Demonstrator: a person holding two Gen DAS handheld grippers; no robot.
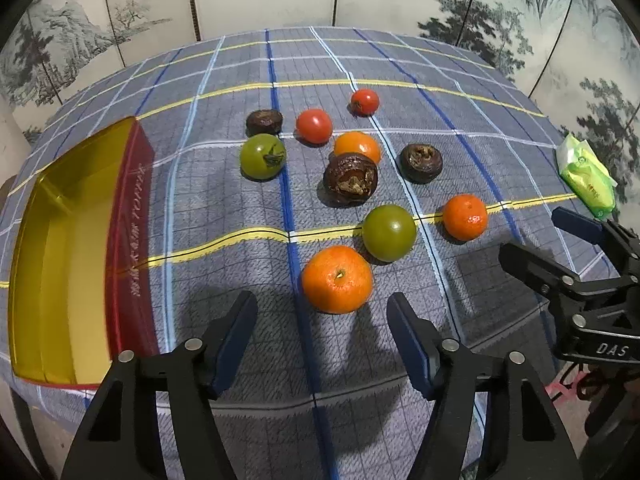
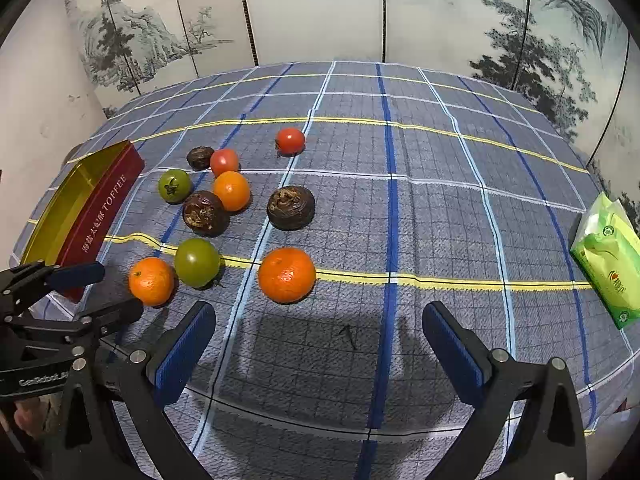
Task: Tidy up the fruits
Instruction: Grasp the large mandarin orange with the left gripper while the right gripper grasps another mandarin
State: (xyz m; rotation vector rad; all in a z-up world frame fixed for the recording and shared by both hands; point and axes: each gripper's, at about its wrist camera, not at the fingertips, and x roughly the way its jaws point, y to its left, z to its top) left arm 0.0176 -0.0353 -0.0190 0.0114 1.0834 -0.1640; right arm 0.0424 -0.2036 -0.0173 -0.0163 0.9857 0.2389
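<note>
Loose fruits lie on the checked tablecloth: three oranges, two green tomatoes, two red tomatoes and three dark brown fruits. My left gripper (image 1: 322,312) is open and empty, its jaws on either side of the nearest orange (image 1: 337,279) and just short of it. A green tomato (image 1: 389,233) sits just behind that orange. My right gripper (image 2: 319,320) is open and empty, a little short of another orange (image 2: 286,275). The empty red and gold toffee tin (image 1: 76,248) stands at the left and also shows in the right wrist view (image 2: 96,208).
A green tissue pack (image 2: 608,264) lies at the table's right edge. A painted folding screen (image 2: 320,8) stands behind the table. The right gripper (image 1: 568,252) shows at the right of the left wrist view, and the left gripper (image 2: 88,292) at the left of the right wrist view.
</note>
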